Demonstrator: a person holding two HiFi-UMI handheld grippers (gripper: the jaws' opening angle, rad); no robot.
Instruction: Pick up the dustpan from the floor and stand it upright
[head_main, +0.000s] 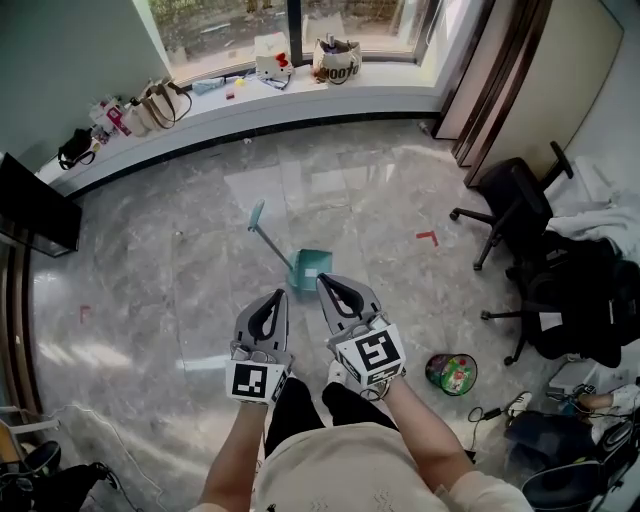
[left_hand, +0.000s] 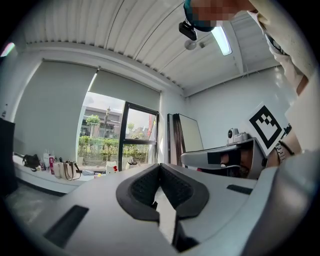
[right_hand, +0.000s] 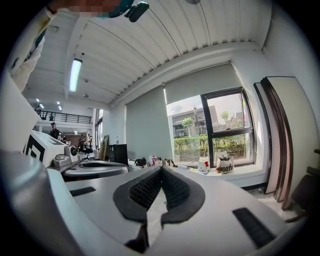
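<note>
Dustpan is lying on the marble floor. It's teal, and its long handle runs up-left toward the window ledge. The person holds both tools out in front, side by side. Left gripper has its jaws pressed together at the tips with nothing between them, and it's the same story for the right gripper. From the head view the right one's tip sits just beside the pan's near edge. Both gripper views look out at the window, not down. Black office chair is off to the right, and bags line the ledge.
</note>
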